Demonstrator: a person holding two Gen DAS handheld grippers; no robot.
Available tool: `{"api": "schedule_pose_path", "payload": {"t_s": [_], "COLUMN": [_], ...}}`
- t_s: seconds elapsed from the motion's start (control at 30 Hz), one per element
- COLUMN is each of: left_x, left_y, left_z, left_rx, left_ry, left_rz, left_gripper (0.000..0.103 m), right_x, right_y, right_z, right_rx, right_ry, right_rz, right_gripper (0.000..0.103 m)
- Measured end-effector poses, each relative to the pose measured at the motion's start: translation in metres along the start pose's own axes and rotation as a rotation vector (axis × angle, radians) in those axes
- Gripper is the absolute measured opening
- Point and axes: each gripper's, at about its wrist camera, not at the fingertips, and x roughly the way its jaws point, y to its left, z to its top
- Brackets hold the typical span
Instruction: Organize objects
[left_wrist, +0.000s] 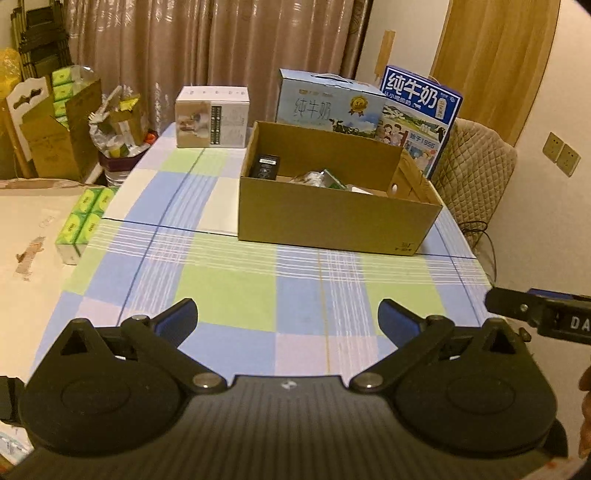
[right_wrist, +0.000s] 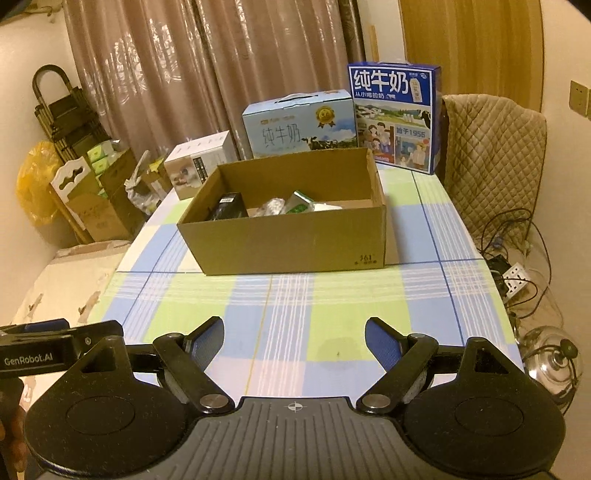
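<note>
An open brown cardboard box (left_wrist: 332, 218) (right_wrist: 291, 236) stands on the checked tablecloth (left_wrist: 236, 288) (right_wrist: 295, 302) toward the far side. Inside it lie a black box (left_wrist: 264, 166) (right_wrist: 229, 206), a green-and-white packet (left_wrist: 330, 179) (right_wrist: 299, 203) and a clear wrapped item (right_wrist: 273, 205). My left gripper (left_wrist: 288, 317) hangs over the near part of the table, open, with nothing between its blue-padded fingers. My right gripper (right_wrist: 295, 338) is beside it, also open and empty, well short of the box. Each gripper's edge shows in the other's view.
Behind the box stand a pale blue milk carton (left_wrist: 328, 103) (right_wrist: 299, 125), a dark blue milk carton (left_wrist: 421, 114) (right_wrist: 397, 114) and a white box (left_wrist: 212, 118) (right_wrist: 199, 162). Green tissue packs (left_wrist: 83, 221) lie left of the table. A quilted chair (right_wrist: 495, 158), cables and a power strip (right_wrist: 515, 277) are right.
</note>
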Motion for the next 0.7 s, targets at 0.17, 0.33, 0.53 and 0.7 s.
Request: {"api": "schedule_pose_path", "payload": {"t_s": [0.17,0.33,0.53,0.7], "left_x": [-0.004,-0.008,-0.012,-0.013], "left_y": [-0.001,-0.007,-0.011,-0.014], "left_z": [-0.003,-0.006,-0.013,-0.018], "left_rx": [0.0,0.015,0.034,0.048], "left_ry": [-0.007,-0.008,-0.009,-0.004], "left_rz": [0.008,0.002,-0.001,-0.01], "left_gripper": [0.102,0.102,0.102,0.102], "right_x": [-0.005,-0.008,-0.012,-0.013], "right_y": [-0.004,-0.005,-0.003,-0.002], "right_z": [-0.008,-0.014,-0.02,-0.024], "right_rx": [0.013,0.011,-0.008,-0.009], "right_ry": [0.01,0.02,0.024,0.029], "right_rz": [-0.008,-0.015,-0.025,-0.021], "right_gripper": [0.081,0.081,0.081,0.081]}}
